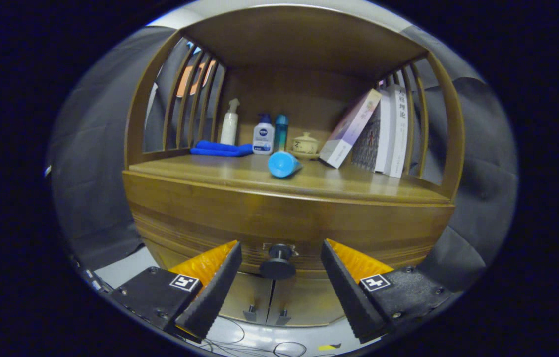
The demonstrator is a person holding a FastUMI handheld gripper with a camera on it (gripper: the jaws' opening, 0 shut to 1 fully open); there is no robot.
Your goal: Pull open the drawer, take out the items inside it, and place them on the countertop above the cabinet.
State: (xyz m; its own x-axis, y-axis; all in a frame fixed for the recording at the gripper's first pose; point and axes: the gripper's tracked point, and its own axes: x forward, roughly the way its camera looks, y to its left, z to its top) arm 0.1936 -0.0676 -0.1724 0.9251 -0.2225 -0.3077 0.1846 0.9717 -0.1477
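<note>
Jaws spread wide at the closed drawer's knob (277,262)

The gripper (279,282) straddles the knob without touching; a blue cup (283,163) lies tipped near the countertop's (210,171) front edge.

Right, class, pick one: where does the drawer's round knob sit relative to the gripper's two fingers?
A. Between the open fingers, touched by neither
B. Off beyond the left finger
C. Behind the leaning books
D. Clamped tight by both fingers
A: the knob sits in the gap of the open gripper, with space showing on both sides of it.
</note>
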